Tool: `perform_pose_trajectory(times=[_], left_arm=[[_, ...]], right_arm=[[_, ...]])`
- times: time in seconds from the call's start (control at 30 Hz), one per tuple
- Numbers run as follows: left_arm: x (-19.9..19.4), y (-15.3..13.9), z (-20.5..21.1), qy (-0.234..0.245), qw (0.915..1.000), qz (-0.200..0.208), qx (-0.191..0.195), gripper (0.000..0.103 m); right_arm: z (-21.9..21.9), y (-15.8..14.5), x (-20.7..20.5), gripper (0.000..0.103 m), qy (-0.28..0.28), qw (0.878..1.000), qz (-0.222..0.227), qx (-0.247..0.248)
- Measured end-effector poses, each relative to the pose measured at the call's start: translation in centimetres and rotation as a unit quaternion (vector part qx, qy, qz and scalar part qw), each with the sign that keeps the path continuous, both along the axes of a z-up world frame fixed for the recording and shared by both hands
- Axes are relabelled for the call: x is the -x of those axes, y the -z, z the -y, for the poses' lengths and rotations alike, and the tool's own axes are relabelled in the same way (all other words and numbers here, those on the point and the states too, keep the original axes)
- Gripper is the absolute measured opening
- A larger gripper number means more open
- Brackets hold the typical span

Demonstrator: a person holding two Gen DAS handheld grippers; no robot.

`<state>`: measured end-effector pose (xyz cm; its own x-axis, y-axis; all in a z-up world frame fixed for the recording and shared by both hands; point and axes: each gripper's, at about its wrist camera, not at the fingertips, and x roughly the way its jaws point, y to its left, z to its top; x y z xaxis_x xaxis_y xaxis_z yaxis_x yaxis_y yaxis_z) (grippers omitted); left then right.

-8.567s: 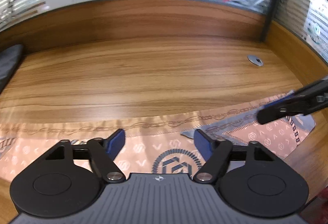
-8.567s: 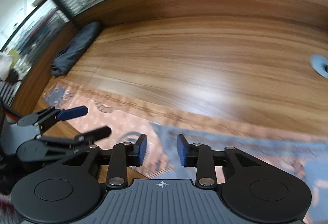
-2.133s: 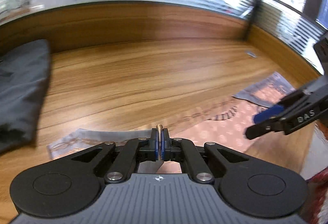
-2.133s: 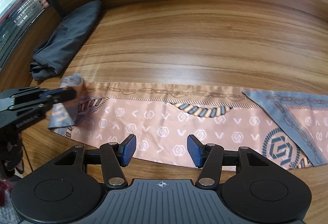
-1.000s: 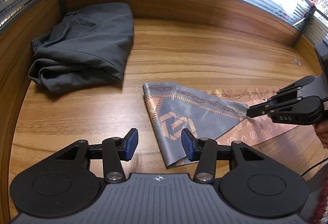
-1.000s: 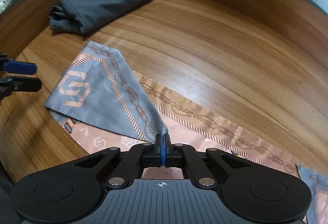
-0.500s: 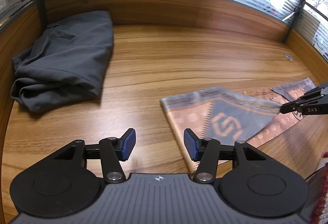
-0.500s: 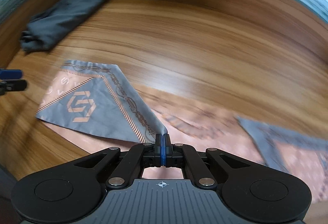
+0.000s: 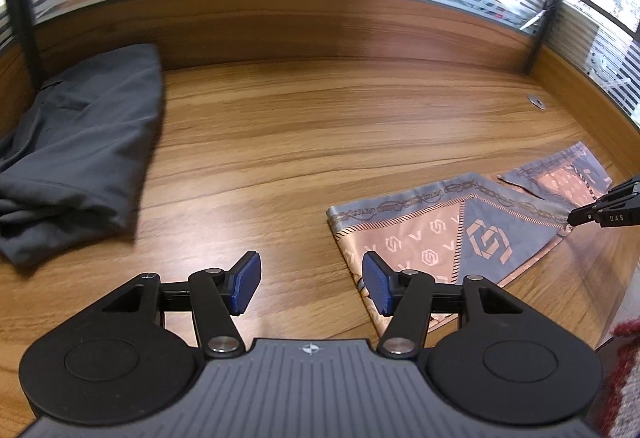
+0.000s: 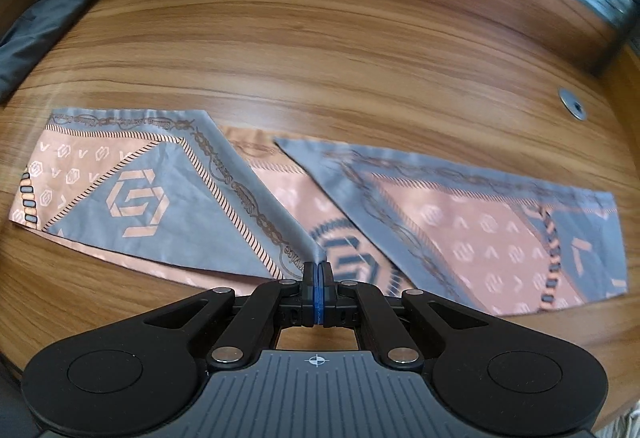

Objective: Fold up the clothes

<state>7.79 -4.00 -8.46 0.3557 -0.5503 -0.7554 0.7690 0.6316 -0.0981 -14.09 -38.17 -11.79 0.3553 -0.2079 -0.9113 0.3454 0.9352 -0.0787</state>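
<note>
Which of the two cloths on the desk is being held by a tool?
The patterned orange-and-grey scarf; the right tool pinches its folded corner. The dark grey garment lies untouched.

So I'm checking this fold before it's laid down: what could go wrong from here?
The right gripper pinches only the tip of the scarf flap, so the slippery-looking cloth might slip out. Nothing pins the rest: the left gripper is open and off the scarf, so pulling could drag the whole piece along the desk and skew the fold.
</note>
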Motion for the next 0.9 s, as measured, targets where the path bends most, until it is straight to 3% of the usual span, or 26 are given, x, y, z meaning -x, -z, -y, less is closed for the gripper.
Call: perform_pose_trajectory(times=[0.9], left_arm=[[0.9,0.2,2.3,0.034,0.9993,-0.006,-0.012,0.068]], right_arm=[[3.5,0.7,2.5,0.004,0.059,0.998,-0.017,0.019]])
